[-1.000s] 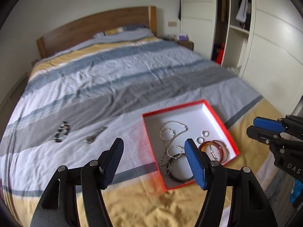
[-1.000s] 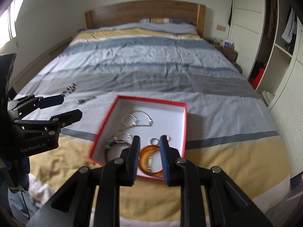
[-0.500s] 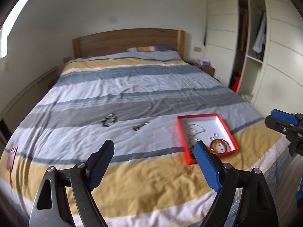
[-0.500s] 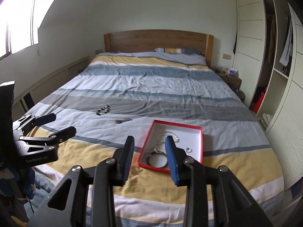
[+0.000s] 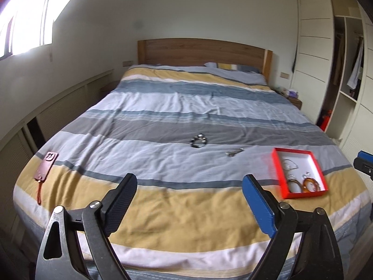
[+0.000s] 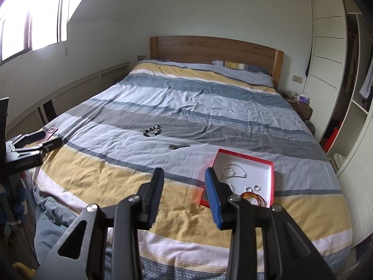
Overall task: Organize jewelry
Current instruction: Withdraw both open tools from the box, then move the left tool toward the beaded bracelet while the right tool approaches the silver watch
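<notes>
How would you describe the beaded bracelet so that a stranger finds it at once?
Start at the striped bed and find the red box near its foot. Two loose pieces lie on the cover beyond the box. The beaded bracelet is the farther one, a dark round loop on the grey stripe, unlike the thin silver piece.

Black two-finger grippers, mismatched pads

Each left gripper (image 5: 187, 201) and right gripper (image 6: 184, 196) has one black pad, one blue pad, silver pivot screws.
</notes>
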The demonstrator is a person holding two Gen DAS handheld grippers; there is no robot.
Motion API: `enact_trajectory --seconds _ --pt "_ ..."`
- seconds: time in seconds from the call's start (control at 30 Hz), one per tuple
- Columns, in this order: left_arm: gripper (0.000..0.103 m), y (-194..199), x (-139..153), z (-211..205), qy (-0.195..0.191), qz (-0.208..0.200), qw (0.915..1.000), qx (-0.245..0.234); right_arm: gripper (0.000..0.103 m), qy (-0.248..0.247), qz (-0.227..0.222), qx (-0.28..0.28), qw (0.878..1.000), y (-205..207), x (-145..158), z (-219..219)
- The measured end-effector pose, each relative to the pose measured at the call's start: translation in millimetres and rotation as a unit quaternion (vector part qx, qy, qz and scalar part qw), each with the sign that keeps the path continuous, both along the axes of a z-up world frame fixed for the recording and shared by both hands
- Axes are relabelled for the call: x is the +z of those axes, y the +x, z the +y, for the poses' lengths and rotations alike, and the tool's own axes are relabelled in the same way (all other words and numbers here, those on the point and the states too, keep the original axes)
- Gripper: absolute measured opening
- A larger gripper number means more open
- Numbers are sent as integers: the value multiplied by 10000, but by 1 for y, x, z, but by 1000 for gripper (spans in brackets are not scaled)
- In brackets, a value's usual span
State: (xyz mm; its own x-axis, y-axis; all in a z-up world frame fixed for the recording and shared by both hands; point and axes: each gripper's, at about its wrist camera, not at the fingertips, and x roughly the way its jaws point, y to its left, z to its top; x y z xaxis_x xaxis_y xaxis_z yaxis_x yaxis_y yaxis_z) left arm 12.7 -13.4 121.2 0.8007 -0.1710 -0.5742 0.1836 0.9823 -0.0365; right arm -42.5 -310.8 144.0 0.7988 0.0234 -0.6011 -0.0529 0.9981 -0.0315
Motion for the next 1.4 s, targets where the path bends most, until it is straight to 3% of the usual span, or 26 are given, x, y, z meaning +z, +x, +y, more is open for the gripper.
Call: enact_trajectory --seconds 0.83,1.4 --pt "93 95 -46 -12 266 419 9980 386 35 401 701 387 9960 113 -69 11" --pt "94 182 -87 -48 399 739 9965 52 35 676 1376 520 9868 202 -141 19"
